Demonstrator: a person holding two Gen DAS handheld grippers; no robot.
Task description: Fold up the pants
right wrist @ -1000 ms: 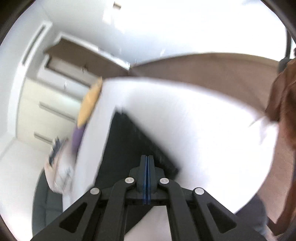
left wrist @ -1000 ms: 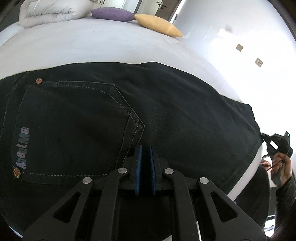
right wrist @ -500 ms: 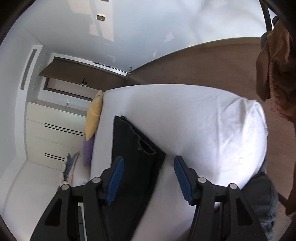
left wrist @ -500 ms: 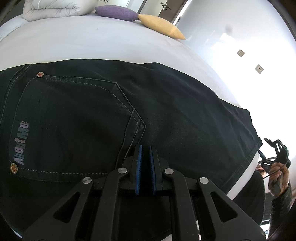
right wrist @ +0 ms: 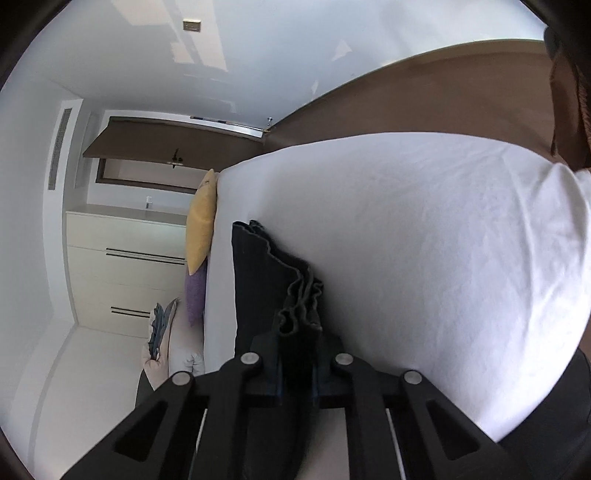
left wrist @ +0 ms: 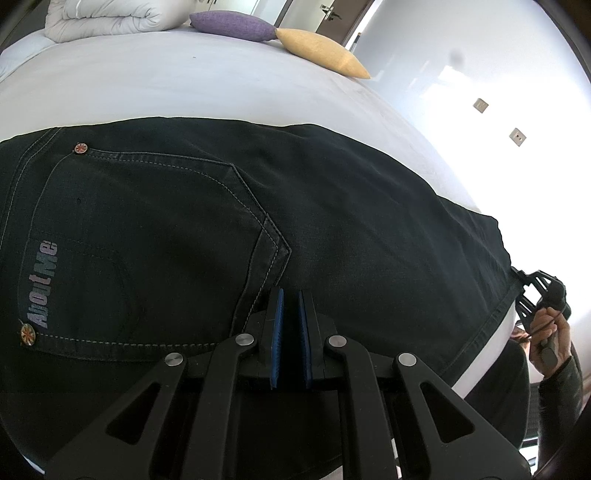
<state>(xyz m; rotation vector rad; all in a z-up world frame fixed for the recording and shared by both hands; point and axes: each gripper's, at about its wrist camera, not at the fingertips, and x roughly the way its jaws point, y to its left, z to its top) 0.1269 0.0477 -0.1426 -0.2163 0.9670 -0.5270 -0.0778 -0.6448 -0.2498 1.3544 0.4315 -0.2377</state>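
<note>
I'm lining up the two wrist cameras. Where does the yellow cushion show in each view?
Left wrist: the yellow cushion lies at top centre-right, at the far end of the bed, beside the purple cushion.
Right wrist: the yellow cushion stands on edge at centre-left, above the purple cushion, along the bed's left edge.
Shared landmark: the black pants.

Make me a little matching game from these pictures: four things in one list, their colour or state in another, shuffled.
Things:
1. pants
2. left gripper
3. right gripper
4. pillow nearest the door

States:
A. yellow
B. clamped on bunched hems
C. black, spread flat on the bed
D. nearly shut above the back pocket

Pairs: 1-C, 2-D, 3-B, 4-A
</note>
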